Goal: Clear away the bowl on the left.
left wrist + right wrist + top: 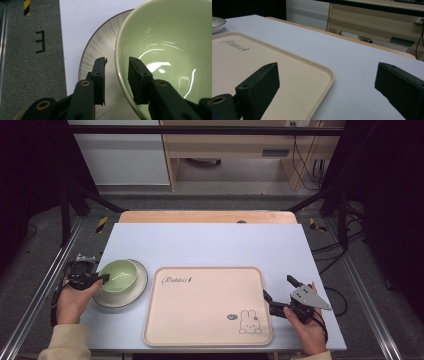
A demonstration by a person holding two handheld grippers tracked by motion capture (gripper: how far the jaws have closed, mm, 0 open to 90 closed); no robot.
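Left hand-held gripper (pixel 104 278) sat at the near-left rim of the green bowl (pixel 119 276), jaws straddling the rim: one jaw inside the bowl, one outside over the plate. In the left gripper view the gripper (pixel 117 75) had a narrow gap between its jaws with the bowl (pixel 175 50) wall in it; could not tell if the pads actually pressed the wall or just flanked it. Bowl stood upright on the white plate (pixel 141 285) with dark rim, at the left side of the tabletop (pixel 210 245), just beside the left edge of the beige tray (pixel 200 310). Plate (pixel 100 47) showed its ribbed rim under the bowl.

Right hand-held gripper (pixel 277 292) was held at the right edge of the tray, jaws spread wide, holding nothing. In the right gripper view the gripper (pixel 327 82) had one jaw over the tray (pixel 287 75) corner, the other over bare tabletop (pixel 352 62). Tray carried a rabbit print (pixel 250 322) at its near-right corner.
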